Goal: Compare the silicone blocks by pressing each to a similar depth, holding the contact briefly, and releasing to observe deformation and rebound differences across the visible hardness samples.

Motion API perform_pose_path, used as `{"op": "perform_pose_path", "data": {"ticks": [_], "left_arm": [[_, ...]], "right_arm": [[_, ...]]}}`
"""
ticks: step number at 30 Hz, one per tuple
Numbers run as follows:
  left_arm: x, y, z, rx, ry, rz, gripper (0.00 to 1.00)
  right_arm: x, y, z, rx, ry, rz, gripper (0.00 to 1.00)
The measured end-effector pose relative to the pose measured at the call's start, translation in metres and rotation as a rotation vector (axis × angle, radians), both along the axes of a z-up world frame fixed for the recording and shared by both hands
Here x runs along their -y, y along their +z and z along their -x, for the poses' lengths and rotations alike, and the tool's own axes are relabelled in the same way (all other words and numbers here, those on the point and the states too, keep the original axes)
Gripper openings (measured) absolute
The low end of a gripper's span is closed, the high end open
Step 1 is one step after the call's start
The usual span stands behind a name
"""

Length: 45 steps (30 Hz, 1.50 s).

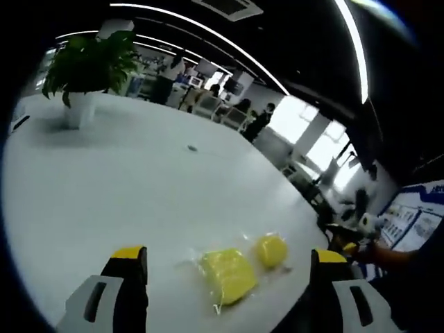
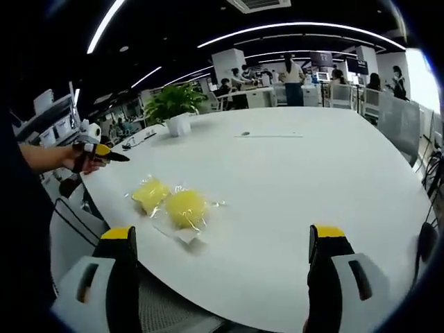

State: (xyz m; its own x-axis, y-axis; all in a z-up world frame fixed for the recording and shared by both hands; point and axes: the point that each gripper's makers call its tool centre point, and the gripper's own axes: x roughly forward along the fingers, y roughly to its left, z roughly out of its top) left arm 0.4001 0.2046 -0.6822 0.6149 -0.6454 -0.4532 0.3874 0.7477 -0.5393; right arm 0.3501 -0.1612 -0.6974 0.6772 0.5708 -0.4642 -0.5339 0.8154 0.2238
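Both tools, left tool (image 1: 229,267) and right tool (image 2: 220,243), are hovering released, touching nothing; two bagged yellow silicone blocks (image 2: 170,202) are lying unpressed on the surface (image 2: 312,173), so pressing seems not yet begun.

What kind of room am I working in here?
Probably an open-plan office: a big white table with a potted plant, strip lights overhead, and people at desks behind. Two bagged yellow blocks lie near the table's edge.

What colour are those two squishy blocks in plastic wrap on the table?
Yellow silicone blocks, clearest in the right gripper view.
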Motion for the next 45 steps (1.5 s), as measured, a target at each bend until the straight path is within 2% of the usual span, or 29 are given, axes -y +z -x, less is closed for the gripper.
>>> {"op": "perform_pose_path", "data": {"ticks": [4,6,9,12,14,16,18,20,22,25,28,31,33,36,40,43,45], "left_arm": [[0.004,-0.017,-0.002,-0.069,-0.021,-0.001,0.96],[0.002,-0.029,-0.007,-0.101,-0.007,0.004,0.94],[0.010,-0.039,-0.008,-0.183,0.002,0.086,0.90],[0.013,-0.050,-0.010,-0.167,-0.039,0.039,0.85],[0.014,-0.055,-0.013,-0.169,-0.047,0.035,0.81],[0.017,-0.058,-0.015,-0.197,-0.038,0.058,0.78],[0.019,-0.062,-0.017,-0.232,-0.019,0.114,0.74],[0.022,-0.066,-0.017,-0.249,-0.029,0.156,0.61],[0.020,-0.073,-0.022,-0.267,-0.004,0.185,0.57],[0.022,-0.080,-0.024,-0.277,0.003,0.185,0.51],[0.024,-0.083,-0.026,-0.293,0.001,0.184,0.41],[0.030,-0.085,-0.023,-0.360,-0.008,0.243,0.26],[0.029,-0.087,-0.026,-0.353,0.007,0.236,0.25],[0.023,-0.093,-0.031,-0.380,0.047,0.248,0.20],[0.024,-0.095,-0.032,-0.381,0.043,0.234,0.17],[0.022,-0.102,-0.034,-0.415,0.076,0.229,0.16],[0.024,-0.100,-0.035,-0.402,0.080,0.239,0.13]], "right_arm": [[-0.001,0.000,0.000,0.000,0.003,0.001,0.96],[0.000,-0.002,-0.002,-0.005,-0.004,-0.002,0.96],[-0.003,-0.002,-0.003,-0.009,0.001,-0.002,0.96],[-0.004,-0.004,-0.005,-0.010,0.010,0.002,0.96],[-0.004,-0.004,-0.006,-0.012,0.010,0.001,0.96],[-0.004,-0.005,-0.007,-0.015,0.007,-0.001,0.96],[-0.003,-0.006,-0.007,-0.021,0.006,0.000,0.96],[-0.002,-0.007,-0.007,-0.026,0.003,0.000,0.96],[-0.001,-0.010,-0.005,-0.035,0.002,0.001,0.96],[-0.001,-0.013,-0.004,-0.048,0.002,0.003,0.96],[-0.002,-0.014,-0.004,-0.053,0.005,0.006,0.96],[-0.004,-0.016,-0.004,-0.059,0.011,0.005,0.96],[-0.005,-0.017,-0.004,-0.064,0.015,0.009,0.96],[-0.006,-0.018,-0.003,-0.068,0.015,0.007,0.96],[-0.005,-0.020,-0.002,-0.074,0.012,0.006,0.96],[-0.005,-0.019,-0.002,-0.076,0.010,0.003,0.96],[-0.004,-0.019,-0.001,-0.076,0.004,0.000,0.96]]}}
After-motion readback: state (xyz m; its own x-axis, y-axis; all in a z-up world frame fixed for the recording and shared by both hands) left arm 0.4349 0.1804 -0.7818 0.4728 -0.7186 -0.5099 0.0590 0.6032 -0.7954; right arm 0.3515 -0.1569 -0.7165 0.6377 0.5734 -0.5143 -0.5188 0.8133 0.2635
